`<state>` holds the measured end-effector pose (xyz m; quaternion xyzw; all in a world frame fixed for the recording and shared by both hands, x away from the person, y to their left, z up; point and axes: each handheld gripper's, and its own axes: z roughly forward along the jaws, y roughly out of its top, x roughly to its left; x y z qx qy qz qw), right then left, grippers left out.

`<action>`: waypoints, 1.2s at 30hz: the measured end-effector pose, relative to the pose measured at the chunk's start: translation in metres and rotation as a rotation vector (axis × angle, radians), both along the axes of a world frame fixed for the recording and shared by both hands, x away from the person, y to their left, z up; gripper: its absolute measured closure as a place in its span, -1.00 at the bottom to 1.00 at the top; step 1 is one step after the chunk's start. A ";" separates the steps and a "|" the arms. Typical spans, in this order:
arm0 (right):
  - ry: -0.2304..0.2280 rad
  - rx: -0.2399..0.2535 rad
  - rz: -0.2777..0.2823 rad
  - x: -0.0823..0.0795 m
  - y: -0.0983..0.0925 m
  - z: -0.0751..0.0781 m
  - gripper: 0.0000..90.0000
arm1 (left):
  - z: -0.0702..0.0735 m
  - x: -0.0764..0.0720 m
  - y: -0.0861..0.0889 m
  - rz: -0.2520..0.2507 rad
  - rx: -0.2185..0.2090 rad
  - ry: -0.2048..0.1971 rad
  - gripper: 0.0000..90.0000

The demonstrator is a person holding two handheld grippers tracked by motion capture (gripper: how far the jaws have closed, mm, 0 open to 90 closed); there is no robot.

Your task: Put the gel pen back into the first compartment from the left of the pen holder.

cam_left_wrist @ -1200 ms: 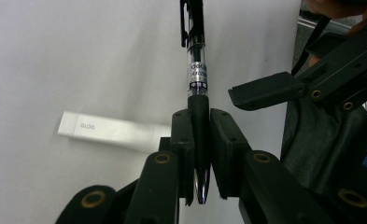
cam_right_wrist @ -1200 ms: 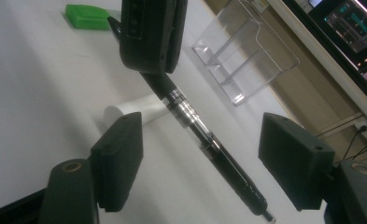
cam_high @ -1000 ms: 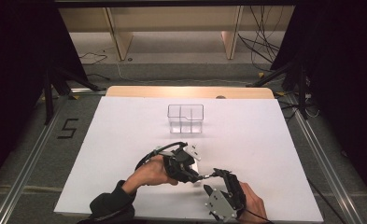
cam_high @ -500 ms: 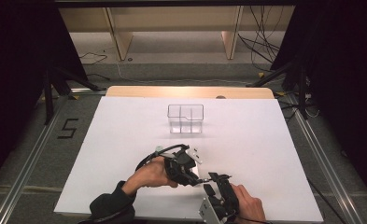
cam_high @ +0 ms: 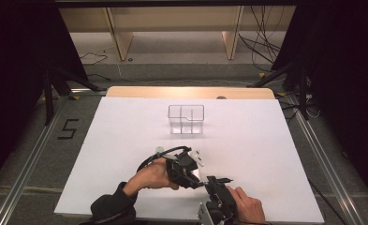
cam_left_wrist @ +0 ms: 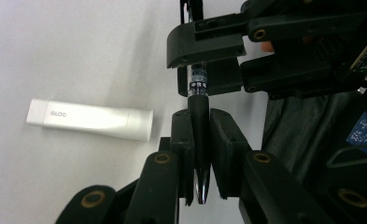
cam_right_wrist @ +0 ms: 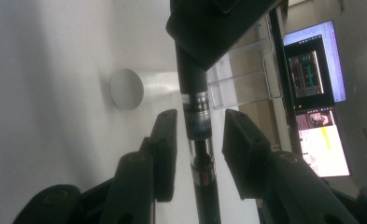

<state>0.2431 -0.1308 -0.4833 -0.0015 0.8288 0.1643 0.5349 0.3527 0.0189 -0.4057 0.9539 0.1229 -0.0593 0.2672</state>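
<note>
At the near edge of the white table (cam_high: 125, 136), in the high view, both hands meet just right of centre, well short of the clear divided organiser (cam_high: 186, 119) standing farther back near the middle.

Left side: the left hand (cam_high: 150, 177) comes in from the lower left and carries the left gripper (cam_high: 196, 180), its cable looping over the top. In the left gripper view the jaws are clenched on a black pen (cam_left_wrist: 198, 116); both pads press the barrel from either side, with the chrome tip pointing back toward the camera between them. The pen's printed band and upper end run forward, away from these jaws, toward the other gripper. To the left of the pen in this view, a white glue stick (cam_left_wrist: 90, 119) marked "GLOO" lies flat on the table, apart from the jaws.

Right side: the right hand (cam_high: 247, 207) sits at the bottom edge and holds the right gripper (cam_high: 213, 183), directed toward the left gripper. In the right gripper view the pen (cam_right_wrist: 196, 116) stands between the two jaws, but a gap shows on each side of the barrel, so the pads are not yet pressing on it. These jaws have just been closing, with the pen between them. Above, the left gripper's black jaw covers the pen's far end. The glue stick's round end (cam_right_wrist: 126, 88) shows to the left on the table, and the organiser (cam_right_wrist: 246, 74) shows to the right beyond.
</note>
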 end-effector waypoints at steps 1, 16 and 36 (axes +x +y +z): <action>-0.005 -0.010 0.006 0.000 0.000 0.000 0.53 | 0.000 0.000 0.000 -0.001 0.002 0.000 0.78; 0.005 -0.067 0.030 -0.002 0.003 -0.004 0.76 | -0.004 0.001 0.000 -0.006 0.014 0.032 0.77; -0.010 -0.037 -0.006 0.002 -0.010 0.002 0.77 | 0.008 0.007 0.060 0.139 -0.104 -0.009 -0.35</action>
